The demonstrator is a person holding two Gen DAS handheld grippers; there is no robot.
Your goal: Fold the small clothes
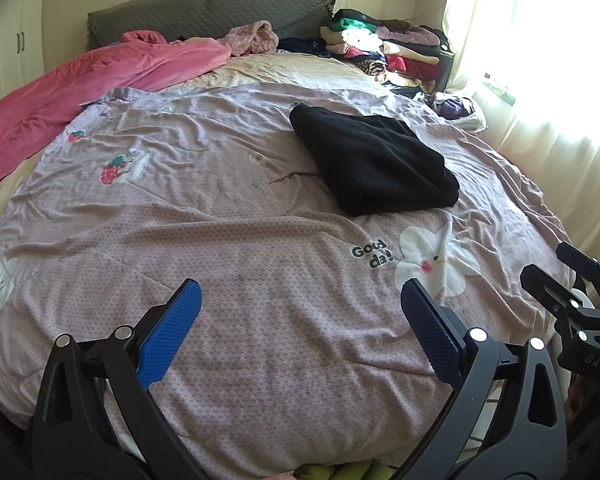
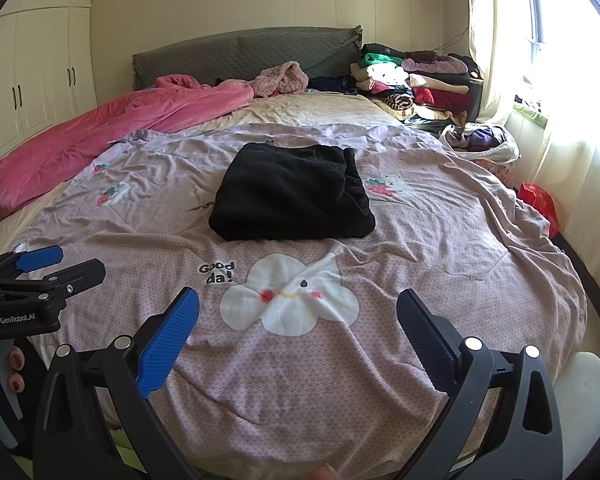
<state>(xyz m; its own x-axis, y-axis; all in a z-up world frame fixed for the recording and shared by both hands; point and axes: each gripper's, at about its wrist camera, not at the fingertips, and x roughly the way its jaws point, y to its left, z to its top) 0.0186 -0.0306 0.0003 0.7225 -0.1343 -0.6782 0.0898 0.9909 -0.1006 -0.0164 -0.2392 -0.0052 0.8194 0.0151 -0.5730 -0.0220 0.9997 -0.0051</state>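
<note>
Both grippers hover low over the near edge of the bed, nearest the cameras, and neither holds anything. On the left gripper (image 1: 300,332) the jaws stand wide apart, blue pads facing each other over bare quilt (image 1: 260,248). On the right gripper (image 2: 298,336) the jaws are spread just as wide, framing the white cloud face (image 2: 290,296) printed on the quilt. Each gripper shows at the edge of the other's view, so the two sit side by side.

Beyond the cloud face, toward the headboard (image 2: 244,52), lies the black garment (image 2: 292,196). It rests flat on the quilt as a compact, roughly square bundle with doubled layers visible along its near edge, apart from both grippers. Judging by that shape, this piece looks already folded and set down.

Farther past the cloud face, at the window-side corner by the headboard, sits a stack of clothes (image 2: 416,80), layered in many colours. Some look folded, though how neatly cannot be told at this distance. A fluffy pink garment (image 2: 280,78) lies crumpled against the headboard, with something dark just beside it. A pink blanket (image 2: 112,132) runs along the wardrobe side of the bed. A loose heap of cloth (image 2: 480,140) lies at the bed's window edge.

As a judgement, one fold is complete and the grippers are free between items. The crumpled pieces by the headboard and the heap at the window edge seem to be what remains, and all lie well beyond the black garment.
</note>
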